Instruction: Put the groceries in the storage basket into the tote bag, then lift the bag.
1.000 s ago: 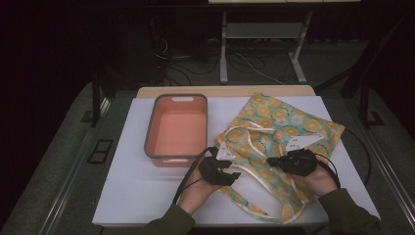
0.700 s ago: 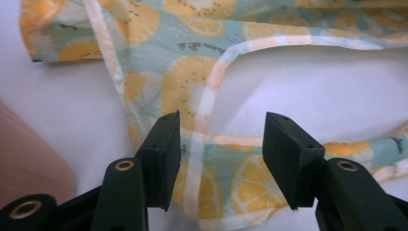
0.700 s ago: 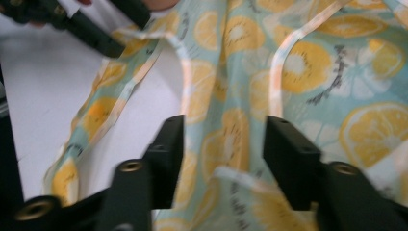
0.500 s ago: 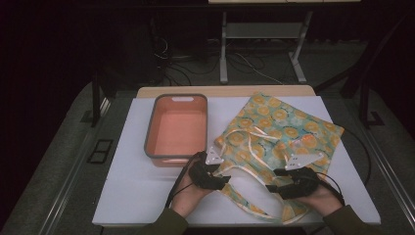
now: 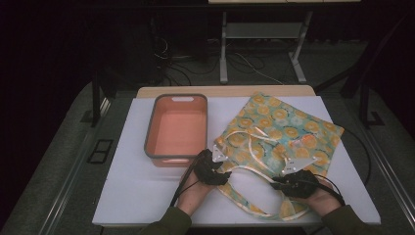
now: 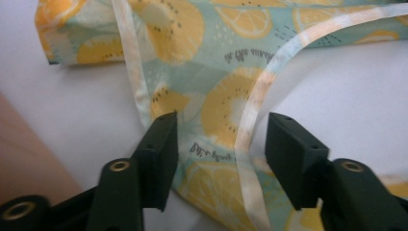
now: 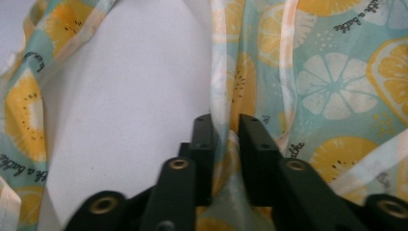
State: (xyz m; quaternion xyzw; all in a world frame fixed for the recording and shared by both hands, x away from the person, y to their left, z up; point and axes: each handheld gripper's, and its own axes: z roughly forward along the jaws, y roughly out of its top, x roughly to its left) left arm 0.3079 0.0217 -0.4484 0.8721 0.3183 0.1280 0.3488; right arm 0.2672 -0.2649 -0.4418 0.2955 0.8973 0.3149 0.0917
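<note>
A tote bag [image 5: 284, 127] with a lemon-slice print lies spread on the white table [image 5: 142, 196], its pale straps [image 5: 254, 147] looping across it. My left gripper [image 5: 215, 166] is at the bag's near left corner. In the left gripper view it [image 6: 221, 130] stands open, its jaws on either side of the bag's fabric [image 6: 226, 101] and a strap [image 6: 269, 77]. My right gripper [image 5: 284, 180] is at the bag's near edge. In the right gripper view it [image 7: 225, 125] is shut on a fold of bag cloth [image 7: 337, 86] and a strap [image 7: 219, 72].
An orange bin with a grey rim [image 5: 173, 161] stands left of the bag, just beyond my left gripper. White tabletop lies bare at the near left. Table legs and cables [image 5: 244, 63] lie on the dark floor beyond the far edge.
My right gripper has drawn back toward the near edge with the bag's edge in it. The left gripper has shifted slightly left at the bag's corner.
</note>
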